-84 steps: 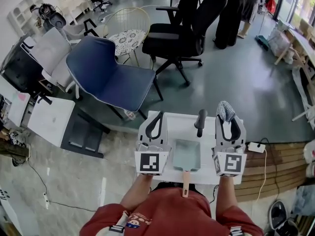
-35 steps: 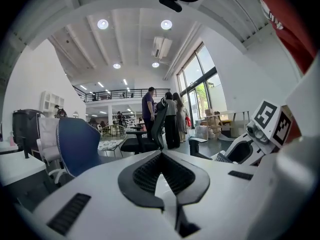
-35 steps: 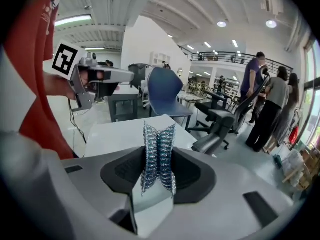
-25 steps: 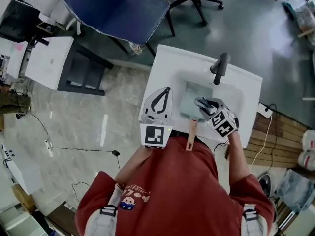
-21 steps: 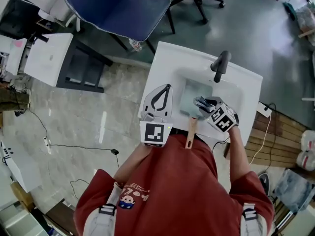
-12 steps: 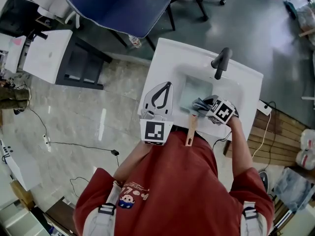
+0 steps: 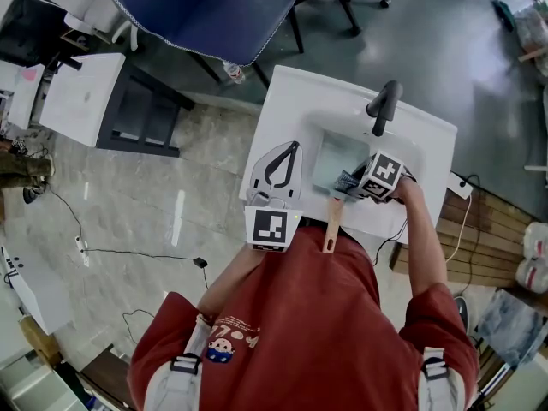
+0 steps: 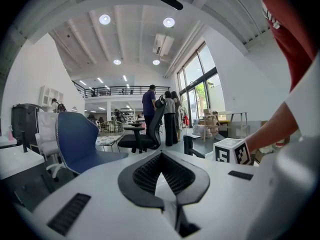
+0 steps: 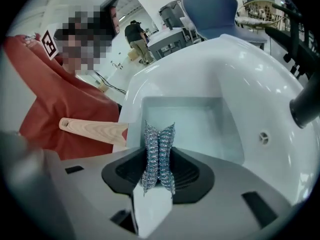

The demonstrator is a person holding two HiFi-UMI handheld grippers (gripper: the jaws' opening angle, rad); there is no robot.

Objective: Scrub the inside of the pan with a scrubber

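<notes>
A square pale-green pan [image 7: 336,159] with a wooden handle [image 7: 331,228] lies in the white sink [image 7: 413,154]; the handle sticks out over the near rim. My right gripper [image 7: 347,182] is tipped down over the pan's near right side and is shut on a steel-wool scrubber [image 7: 350,179]. In the right gripper view the scrubber [image 9: 159,139] stands pinched between the jaws of the right gripper [image 9: 158,158], just above the pan [image 9: 187,120], with the handle [image 9: 92,130] at the left. My left gripper [image 7: 288,151] rests on the sink's left rim, shut and empty [image 8: 161,156].
A black faucet [image 7: 383,105] rises at the sink's far side, right of the pan. A blue chair [image 7: 205,11] and a white side table [image 7: 81,101] stand to the left on the floor. A power strip [image 7: 462,192] lies at the right. People stand far off [image 8: 150,115].
The right gripper with the scrubber has moved up and tipped over the pan's near right corner, its marker cube turning. The left gripper has barely moved.
</notes>
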